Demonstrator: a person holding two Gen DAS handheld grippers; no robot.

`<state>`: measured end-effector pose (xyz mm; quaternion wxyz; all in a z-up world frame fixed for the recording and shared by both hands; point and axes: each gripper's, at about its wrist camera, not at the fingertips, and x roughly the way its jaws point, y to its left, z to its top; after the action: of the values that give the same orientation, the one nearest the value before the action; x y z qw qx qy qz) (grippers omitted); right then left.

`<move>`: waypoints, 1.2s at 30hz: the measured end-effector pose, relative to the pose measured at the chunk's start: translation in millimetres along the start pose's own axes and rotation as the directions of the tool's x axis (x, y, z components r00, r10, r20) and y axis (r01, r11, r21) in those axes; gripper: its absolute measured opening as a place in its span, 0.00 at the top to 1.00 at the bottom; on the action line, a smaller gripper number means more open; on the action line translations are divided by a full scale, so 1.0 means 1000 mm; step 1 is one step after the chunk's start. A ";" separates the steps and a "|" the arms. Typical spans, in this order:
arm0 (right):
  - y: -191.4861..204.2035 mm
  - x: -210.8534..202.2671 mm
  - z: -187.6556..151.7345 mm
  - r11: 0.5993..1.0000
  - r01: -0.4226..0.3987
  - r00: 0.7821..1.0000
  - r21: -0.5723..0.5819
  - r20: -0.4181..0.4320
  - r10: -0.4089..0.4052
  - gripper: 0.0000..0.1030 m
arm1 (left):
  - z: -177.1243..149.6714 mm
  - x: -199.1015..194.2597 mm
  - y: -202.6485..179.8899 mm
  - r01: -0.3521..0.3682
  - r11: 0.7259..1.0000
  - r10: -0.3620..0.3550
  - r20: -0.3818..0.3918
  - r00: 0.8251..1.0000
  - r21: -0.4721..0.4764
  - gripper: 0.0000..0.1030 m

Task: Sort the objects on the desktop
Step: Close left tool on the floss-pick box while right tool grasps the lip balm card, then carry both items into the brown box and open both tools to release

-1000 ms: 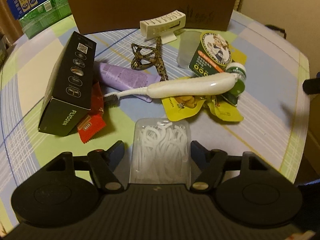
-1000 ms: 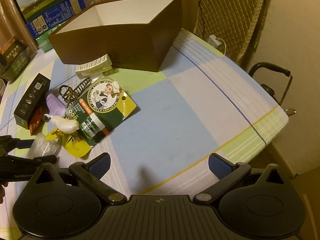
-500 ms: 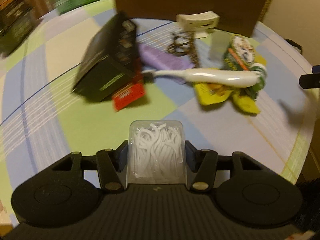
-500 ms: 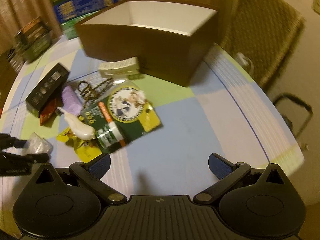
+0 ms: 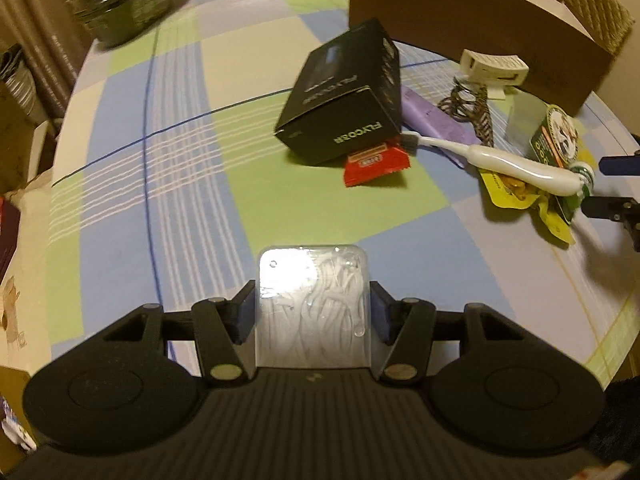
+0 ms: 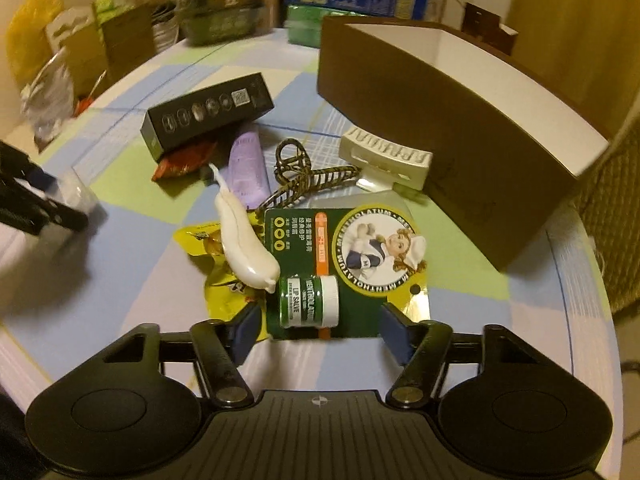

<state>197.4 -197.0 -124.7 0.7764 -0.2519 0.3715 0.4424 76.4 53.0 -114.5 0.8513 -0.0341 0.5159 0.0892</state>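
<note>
My left gripper (image 5: 313, 312) is shut on a clear box of white floss picks (image 5: 313, 300) and holds it above the checked tablecloth. In the right wrist view it shows at the far left with the box (image 6: 74, 196). My right gripper (image 6: 320, 326) is open, its jaws on either side of the near end of a green lip-salve card (image 6: 344, 256). A white electric toothbrush (image 6: 244, 240) lies across a yellow packet (image 6: 212, 272). A black carton (image 5: 344, 92), red packet (image 5: 376, 162), purple tube (image 6: 248, 164), hair claw (image 6: 300, 176) and white clip (image 6: 386, 156) lie beyond.
A large brown box (image 6: 460, 120) with a white inside stands at the back right of the round table (image 5: 160, 184). Stacked cartons and bags (image 6: 216, 4) stand beyond the table's far edge. A wicker chair (image 6: 612, 208) is at the right.
My left gripper closed on the floss box, lifted it and swung left. My right gripper moved in to the lip-salve card, still open.
</note>
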 end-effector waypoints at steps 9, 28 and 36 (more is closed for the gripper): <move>0.005 0.018 0.003 0.995 -0.026 1.000 -0.093 -0.016 0.025 0.69 | -0.006 -0.008 -0.001 -0.018 0.999 0.019 0.001 1.000 -0.034 0.49; -0.034 -0.055 0.014 0.996 -0.005 1.000 0.094 0.021 0.003 0.69 | 0.049 -0.053 -0.041 0.076 0.992 -0.090 0.140 0.986 0.105 0.49; -0.055 -0.073 0.036 0.988 -0.082 0.995 0.134 0.061 0.074 0.69 | 0.093 -0.062 -0.073 0.108 0.983 -0.137 0.199 0.971 0.150 0.49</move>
<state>234.0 -234.0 -41.9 0.7839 -0.1713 0.3886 0.4529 143.1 -11.7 -18.3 0.9048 0.0026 0.4258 0.0038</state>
